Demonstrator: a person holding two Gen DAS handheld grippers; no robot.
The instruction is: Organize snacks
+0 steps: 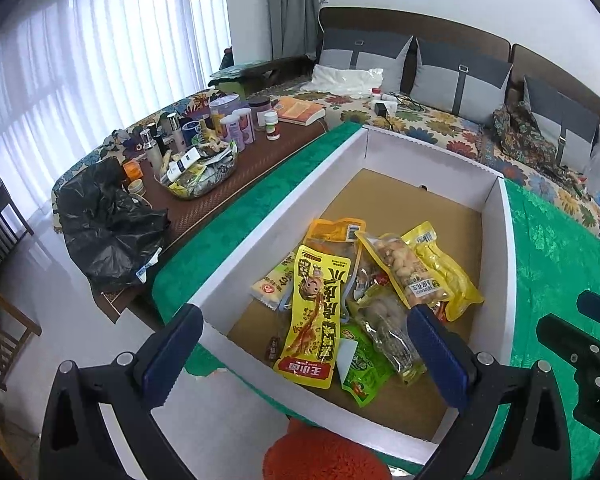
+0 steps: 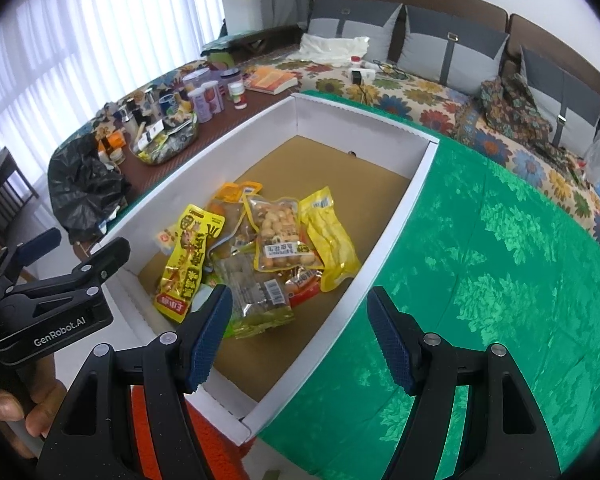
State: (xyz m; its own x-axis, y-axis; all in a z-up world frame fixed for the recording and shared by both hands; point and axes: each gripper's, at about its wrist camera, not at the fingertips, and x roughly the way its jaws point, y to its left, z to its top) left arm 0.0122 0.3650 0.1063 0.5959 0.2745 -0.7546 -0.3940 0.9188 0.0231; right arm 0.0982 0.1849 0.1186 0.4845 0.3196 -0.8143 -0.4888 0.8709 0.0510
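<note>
A white cardboard box [image 1: 500, 240] with a brown floor sits on a green cloth [image 2: 500, 260]. Inside it lies a pile of snack packets: a long yellow cartoon packet [image 1: 312, 316], a clear peanut bag [image 1: 404, 268], a yellow packet [image 1: 444, 268], a green packet [image 1: 360, 368] and others. The box also shows in the right wrist view [image 2: 404, 200], with the peanut bag [image 2: 280, 236] on top. My left gripper [image 1: 304, 356] is open and empty above the box's near end. My right gripper [image 2: 300, 340] is open and empty over the box's right wall.
A brown low table [image 1: 260, 160] to the left carries bottles, jars, a basket of sachets [image 1: 200, 172], a book [image 1: 300, 110] and a black plastic bag [image 1: 108, 220]. A sofa with a floral cover and grey cushions [image 1: 460, 76] runs behind. An orange fuzzy thing [image 1: 320, 456] lies in front of the box.
</note>
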